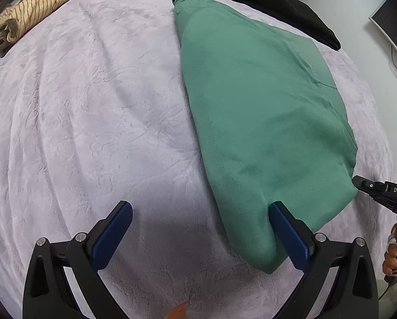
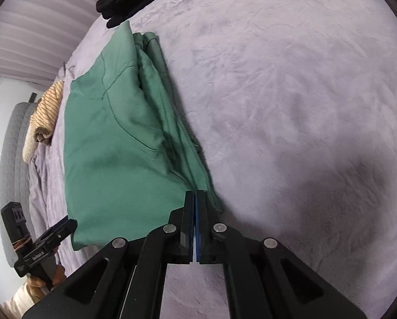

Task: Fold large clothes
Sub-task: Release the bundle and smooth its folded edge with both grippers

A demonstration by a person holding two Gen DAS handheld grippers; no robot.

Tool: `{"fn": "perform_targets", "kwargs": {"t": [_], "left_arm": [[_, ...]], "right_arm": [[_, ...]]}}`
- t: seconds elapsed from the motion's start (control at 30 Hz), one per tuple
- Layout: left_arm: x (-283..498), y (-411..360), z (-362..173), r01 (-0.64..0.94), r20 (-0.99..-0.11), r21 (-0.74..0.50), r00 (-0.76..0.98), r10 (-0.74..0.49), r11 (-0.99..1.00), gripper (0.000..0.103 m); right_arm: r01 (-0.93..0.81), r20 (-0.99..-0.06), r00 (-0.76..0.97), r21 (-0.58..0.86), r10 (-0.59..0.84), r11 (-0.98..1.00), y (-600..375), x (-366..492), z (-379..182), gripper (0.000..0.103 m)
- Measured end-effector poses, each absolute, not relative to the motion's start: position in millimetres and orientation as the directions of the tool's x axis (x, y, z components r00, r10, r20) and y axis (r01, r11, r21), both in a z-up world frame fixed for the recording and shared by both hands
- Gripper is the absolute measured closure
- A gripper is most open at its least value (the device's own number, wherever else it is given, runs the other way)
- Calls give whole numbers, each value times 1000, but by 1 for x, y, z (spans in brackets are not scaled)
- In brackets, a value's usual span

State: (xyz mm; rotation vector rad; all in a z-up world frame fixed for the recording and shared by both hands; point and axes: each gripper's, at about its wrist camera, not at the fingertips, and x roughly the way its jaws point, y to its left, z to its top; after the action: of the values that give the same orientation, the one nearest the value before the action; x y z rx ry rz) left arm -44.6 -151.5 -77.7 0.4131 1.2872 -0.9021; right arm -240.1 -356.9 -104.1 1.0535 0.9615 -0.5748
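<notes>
My right gripper (image 2: 195, 195) has its jaws pressed together at the near corner of the green sweatshirt (image 2: 113, 143); whether a layer of fabric is pinched between the pads cannot be told, though the stacked edges run straight into the tips. The garment lies folded into a long panel on the lilac fleece blanket (image 2: 291, 93), probably so its layered edge can be drawn over for the next fold. My left gripper (image 1: 199, 228) stands wide open over the opposite near corner, one blue pad (image 1: 289, 232) touching the cloth, empty. A striped garment (image 1: 30, 13) and black clothing (image 1: 275, 5) lie well apart.
</notes>
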Motion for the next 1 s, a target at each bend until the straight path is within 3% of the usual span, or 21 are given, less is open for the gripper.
{"fn": "perform_targets", "kwargs": {"t": [0.3, 0.33, 0.4, 0.43, 0.8, 0.9, 0.93, 1.0], "left_arm": [[-48, -157, -73, 772, -958, -151, 39, -284, 617, 0], [-48, -158, -73, 771, -959, -149, 39, -280, 620, 0], [-47, -157, -72, 767, -960, -148, 40, -277, 625, 0], [-47, -157, -71, 766, -960, -147, 43, -277, 626, 0], [-42, -155, -73, 769, -962, -158, 21, -273, 619, 0], [-37, -152, -66, 761, -954, -187, 11, -301, 621, 0], [-34, -151, -63, 756, -948, -202, 9, -318, 623, 0], [-29, -150, -57, 742, -939, -227, 5, -345, 630, 0]], "right_arm": [[764, -838, 545, 508, 24, 398, -361, -244, -61, 98], [759, -838, 546, 507, 26, 409, -362, -240, -60, 91], [752, -837, 547, 507, 32, 421, -359, -229, -58, 51], [746, -833, 553, 513, 35, 426, -360, -225, -57, 25], [712, -816, 574, 536, 64, 453, -359, -211, -61, 22], [708, -808, 587, 545, 54, 450, -364, -212, -61, 11], [705, -803, 594, 550, 52, 448, -365, -213, -61, 0], [694, -789, 612, 568, 53, 443, -370, -214, -61, 0]]}}
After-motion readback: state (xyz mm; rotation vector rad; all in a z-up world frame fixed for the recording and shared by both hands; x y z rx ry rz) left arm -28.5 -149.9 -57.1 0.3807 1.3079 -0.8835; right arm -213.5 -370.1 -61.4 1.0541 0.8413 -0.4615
